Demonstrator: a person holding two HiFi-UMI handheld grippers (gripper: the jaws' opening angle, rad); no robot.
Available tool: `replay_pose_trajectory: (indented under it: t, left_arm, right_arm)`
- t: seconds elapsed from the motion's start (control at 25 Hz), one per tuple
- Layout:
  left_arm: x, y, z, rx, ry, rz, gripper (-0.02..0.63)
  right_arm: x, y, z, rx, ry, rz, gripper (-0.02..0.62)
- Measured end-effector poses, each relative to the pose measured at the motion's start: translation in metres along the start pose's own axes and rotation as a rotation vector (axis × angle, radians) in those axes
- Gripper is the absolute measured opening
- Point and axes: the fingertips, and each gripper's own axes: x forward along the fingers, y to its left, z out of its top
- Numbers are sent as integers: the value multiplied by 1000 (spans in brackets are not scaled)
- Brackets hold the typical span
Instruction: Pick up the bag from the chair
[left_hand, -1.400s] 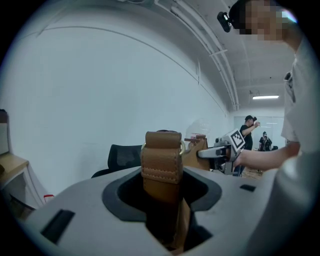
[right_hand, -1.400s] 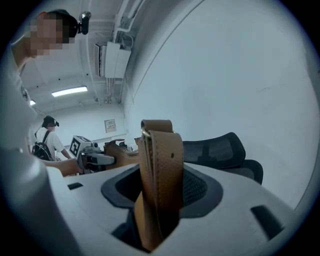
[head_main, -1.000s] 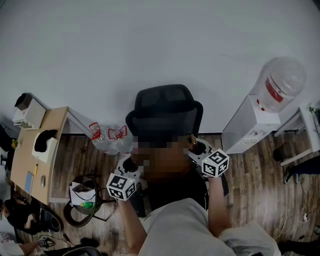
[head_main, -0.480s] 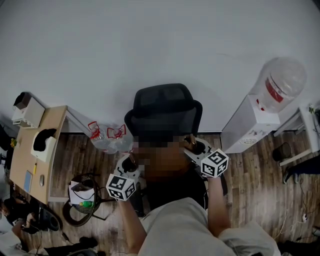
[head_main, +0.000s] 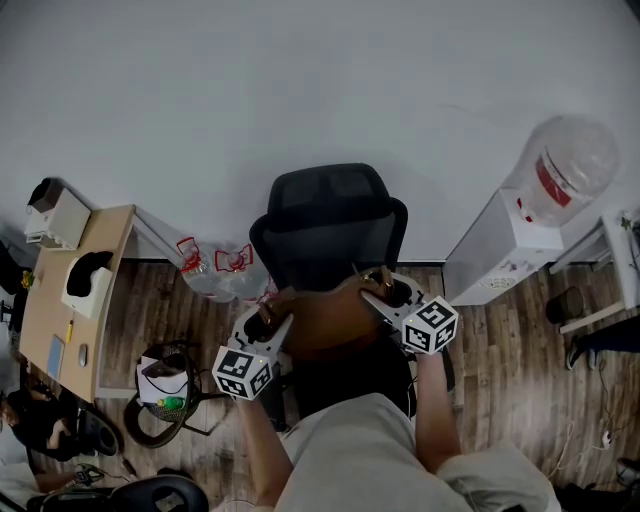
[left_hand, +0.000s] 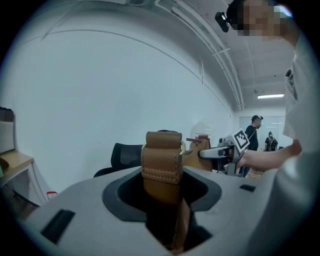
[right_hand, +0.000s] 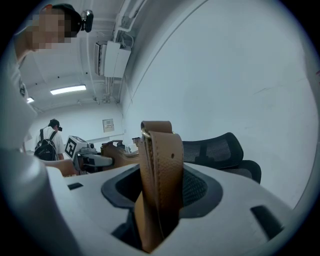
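Observation:
A brown leather bag (head_main: 322, 318) hangs between my two grippers, above the seat of a black mesh office chair (head_main: 330, 220). My left gripper (head_main: 270, 322) is shut on the bag's left strap (left_hand: 161, 165), which stands up between its jaws. My right gripper (head_main: 372, 294) is shut on the right strap (right_hand: 159, 180), a tan band with a metal ring at its top. Each gripper view shows the other gripper holding the bag's far end. The bag's underside is hidden from the head view.
A water dispenser (head_main: 525, 225) with a large bottle stands right of the chair. Left are a wooden desk (head_main: 70, 300), plastic bottles (head_main: 215, 275) on the floor and a small bin (head_main: 165, 390). A white wall is behind the chair. People stand far off in the room.
The bag has come up slightly between the grippers and now shows plainly in the head view. Both grippers stay nearly in place, holding the straps.

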Motion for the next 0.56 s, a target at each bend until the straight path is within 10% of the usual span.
replay_pose_trajectory:
  t: [0.56]
  left_arm:
    - [8, 7, -2, 0, 1, 18, 186]
  right_arm:
    - [8, -9, -3, 5, 15, 8, 210]
